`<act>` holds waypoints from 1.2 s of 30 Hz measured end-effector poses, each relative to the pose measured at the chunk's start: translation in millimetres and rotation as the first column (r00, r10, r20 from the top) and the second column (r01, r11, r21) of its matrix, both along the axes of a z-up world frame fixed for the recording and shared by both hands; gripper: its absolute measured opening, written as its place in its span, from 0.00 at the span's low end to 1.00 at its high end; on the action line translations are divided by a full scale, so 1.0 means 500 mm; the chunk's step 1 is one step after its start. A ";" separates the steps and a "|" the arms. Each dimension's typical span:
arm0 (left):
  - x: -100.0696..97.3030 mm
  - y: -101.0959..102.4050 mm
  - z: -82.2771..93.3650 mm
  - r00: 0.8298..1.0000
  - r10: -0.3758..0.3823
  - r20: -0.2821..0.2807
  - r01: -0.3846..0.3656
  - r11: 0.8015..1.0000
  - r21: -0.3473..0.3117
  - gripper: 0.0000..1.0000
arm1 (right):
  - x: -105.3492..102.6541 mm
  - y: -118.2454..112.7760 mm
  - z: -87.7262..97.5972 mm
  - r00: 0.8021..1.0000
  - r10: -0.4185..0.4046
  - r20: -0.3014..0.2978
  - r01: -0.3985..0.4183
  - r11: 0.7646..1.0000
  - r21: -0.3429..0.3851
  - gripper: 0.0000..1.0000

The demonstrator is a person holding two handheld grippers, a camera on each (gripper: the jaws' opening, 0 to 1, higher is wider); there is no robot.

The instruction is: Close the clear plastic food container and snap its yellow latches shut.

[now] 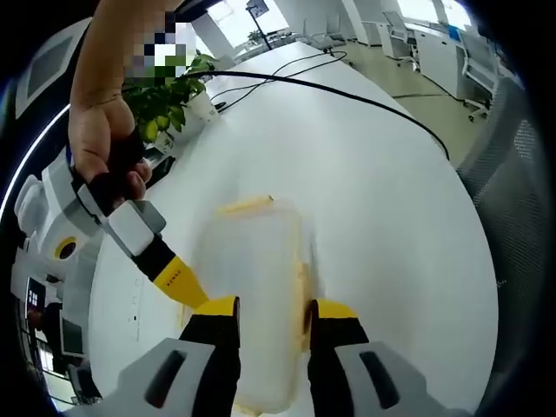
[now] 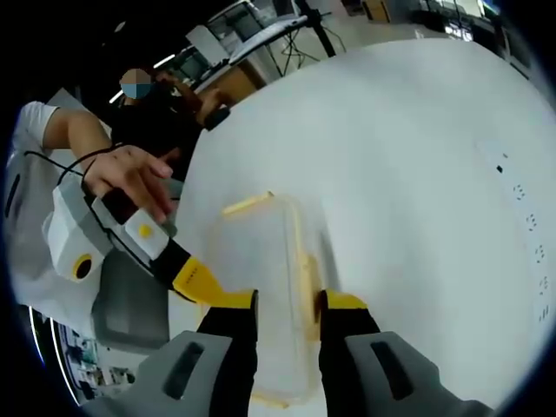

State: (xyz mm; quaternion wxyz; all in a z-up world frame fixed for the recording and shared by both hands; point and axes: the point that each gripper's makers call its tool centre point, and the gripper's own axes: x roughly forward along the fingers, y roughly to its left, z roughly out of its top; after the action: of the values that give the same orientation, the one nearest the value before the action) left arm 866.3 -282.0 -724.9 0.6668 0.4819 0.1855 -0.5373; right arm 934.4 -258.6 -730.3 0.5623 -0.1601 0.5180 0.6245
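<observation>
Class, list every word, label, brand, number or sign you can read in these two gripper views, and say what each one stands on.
None can be read.
Other gripper's yellow finger: a row of small dark marks, too small to read.
White table: small dark marks near its right edge, too small to read.
Clear container and its yellow latches: no print visible.

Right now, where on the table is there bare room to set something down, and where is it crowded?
Bare white table stretches beyond the clear container, up to the black cable; in the right gripper view the stretch toward the power strip is open too. It is crowded at the container, where the left gripper and the right gripper both straddle it.
</observation>
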 end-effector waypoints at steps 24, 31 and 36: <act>-0.002 0.010 0.012 0.999 0.023 0.024 -0.023 1.000 -0.011 0.27 | 0.012 0.006 0.021 0.991 -0.020 0.135 0.026 0.999 -0.040 0.29; -0.016 0.013 0.050 0.996 0.083 -0.034 -0.086 0.992 -0.092 0.27 | 0.001 0.007 0.073 0.978 -0.061 0.199 0.063 0.998 -0.004 0.29; -0.018 0.022 0.068 0.992 0.117 -0.050 -0.122 0.986 -0.117 0.27 | -0.026 -0.002 0.090 0.973 -0.074 0.220 0.076 0.997 0.000 0.31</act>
State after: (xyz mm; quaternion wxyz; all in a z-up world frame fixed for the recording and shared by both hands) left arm 857.4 -271.1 -691.0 0.7214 0.4174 0.1961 -0.5166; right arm 921.4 -259.4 -685.5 0.6385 -0.2108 0.4609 0.5792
